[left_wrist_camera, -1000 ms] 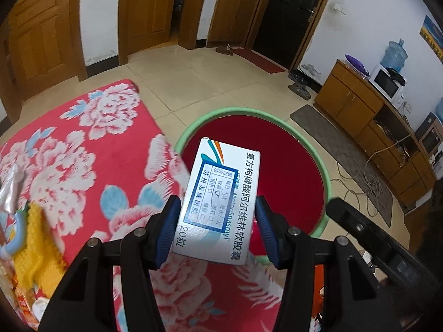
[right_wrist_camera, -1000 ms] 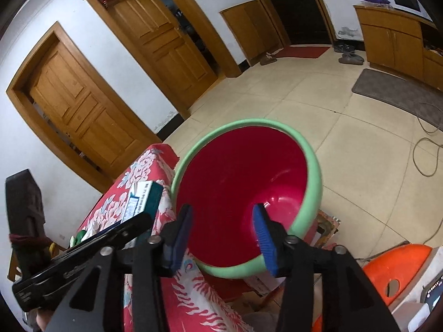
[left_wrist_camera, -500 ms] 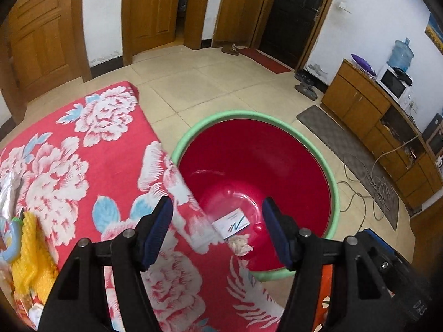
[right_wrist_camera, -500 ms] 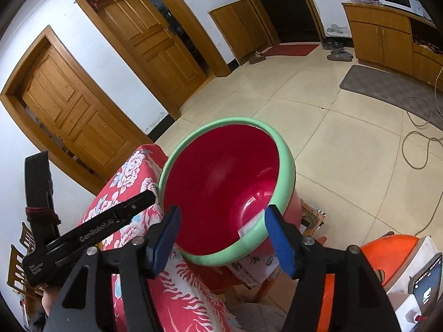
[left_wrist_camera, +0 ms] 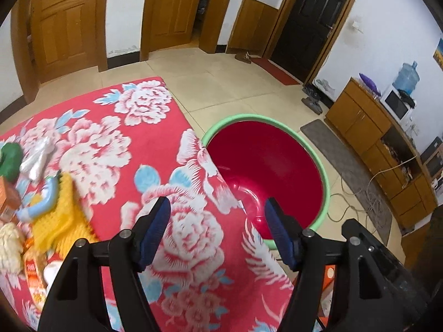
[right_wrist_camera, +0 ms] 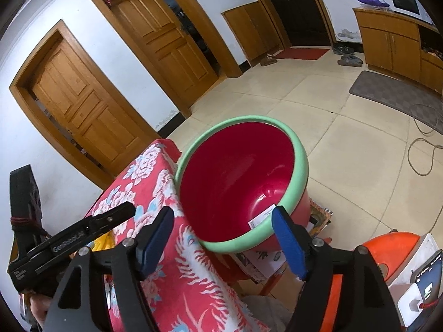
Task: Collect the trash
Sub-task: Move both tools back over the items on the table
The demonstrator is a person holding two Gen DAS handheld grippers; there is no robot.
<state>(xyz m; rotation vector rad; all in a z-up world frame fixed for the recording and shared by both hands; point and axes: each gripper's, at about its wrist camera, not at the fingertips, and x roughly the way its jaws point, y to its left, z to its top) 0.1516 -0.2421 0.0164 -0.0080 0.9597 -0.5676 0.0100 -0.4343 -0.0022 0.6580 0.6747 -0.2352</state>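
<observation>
A red basin with a green rim [left_wrist_camera: 322,171] [right_wrist_camera: 300,155] stands beside the table with the red floral cloth [left_wrist_camera: 105,149] [right_wrist_camera: 155,171]. A white medicine box [right_wrist_camera: 261,218] lies inside the basin at its near wall. My left gripper [left_wrist_camera: 217,229] is open and empty above the cloth near the basin. It also shows in the right wrist view [right_wrist_camera: 91,227]. My right gripper [right_wrist_camera: 224,238] is open and empty over the basin's near rim. Loose items lie at the cloth's left: a clear plastic wrapper [left_wrist_camera: 37,160], a yellow knitted piece [left_wrist_camera: 65,213], a green object [left_wrist_camera: 9,160].
Tiled floor [left_wrist_camera: 221,91] surrounds the table. Wooden doors [right_wrist_camera: 83,105] line the far wall. A wooden cabinet [left_wrist_camera: 382,144] with a microwave [left_wrist_camera: 396,105] stands at the right. Cables [right_wrist_camera: 423,152] lie on the floor. An orange stool [right_wrist_camera: 387,251] and a phone [right_wrist_camera: 427,279] are at the near right.
My left gripper opened and let go of the medicine box, which fell into the basin. The left gripper then swung left over the cloth. My right gripper opened wider.
</observation>
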